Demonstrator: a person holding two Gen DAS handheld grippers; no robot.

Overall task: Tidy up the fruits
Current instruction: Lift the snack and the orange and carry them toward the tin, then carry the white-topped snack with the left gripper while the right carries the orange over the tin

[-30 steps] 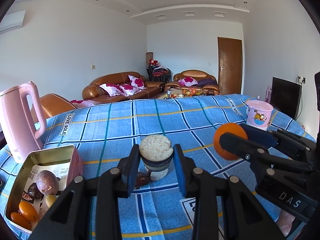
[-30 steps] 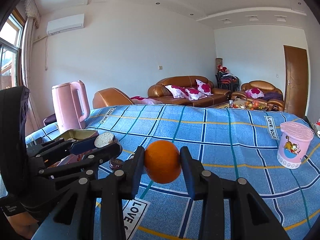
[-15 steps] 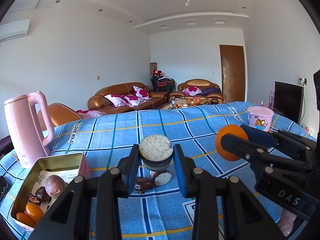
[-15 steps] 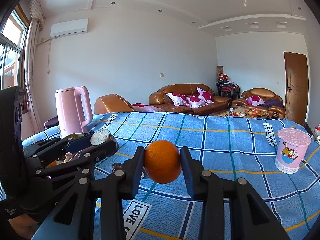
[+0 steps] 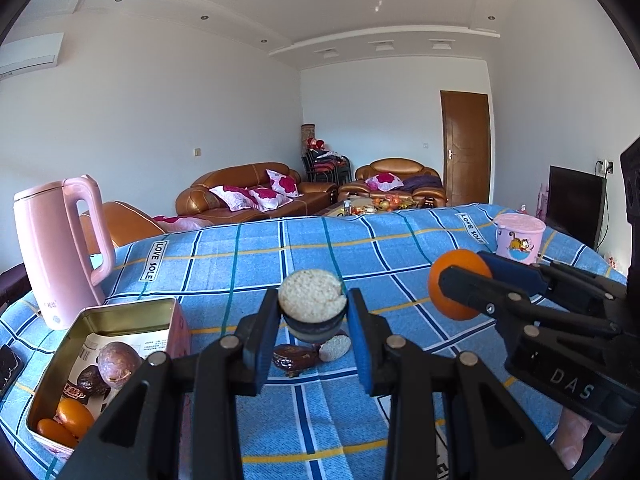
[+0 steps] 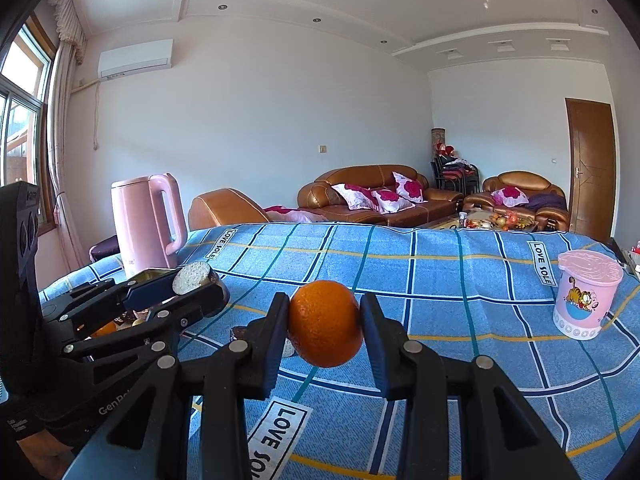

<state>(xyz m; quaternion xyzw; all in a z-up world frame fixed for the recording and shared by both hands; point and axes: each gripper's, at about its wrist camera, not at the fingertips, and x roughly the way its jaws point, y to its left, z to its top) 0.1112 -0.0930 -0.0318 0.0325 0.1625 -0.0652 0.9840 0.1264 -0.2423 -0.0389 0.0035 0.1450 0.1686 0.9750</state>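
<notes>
My left gripper [image 5: 313, 316] is shut on a round dark item with a pale grainy top [image 5: 312, 302], held above the blue checked tablecloth [image 5: 256, 256]. My right gripper [image 6: 324, 324] is shut on an orange [image 6: 325, 323], also held above the cloth; the orange also shows at the right of the left wrist view [image 5: 452, 280]. An open metal tin [image 5: 120, 316] at lower left holds a passion fruit [image 5: 118, 364], dark dates and small orange fruits [image 5: 72, 420]. A brown date [image 5: 294, 360] and a pale round piece [image 5: 334, 348] lie on the cloth under the left gripper.
A tall pink kettle [image 5: 60, 252] stands at the left behind the tin. A pink cartoon cup [image 6: 586, 294] stands at the right of the table. Sofas and a wooden door are far behind the table.
Both grippers have tilted upward and risen a little with their loads; more ceiling shows now. The date and pale piece under the left gripper have come into fuller view.
</notes>
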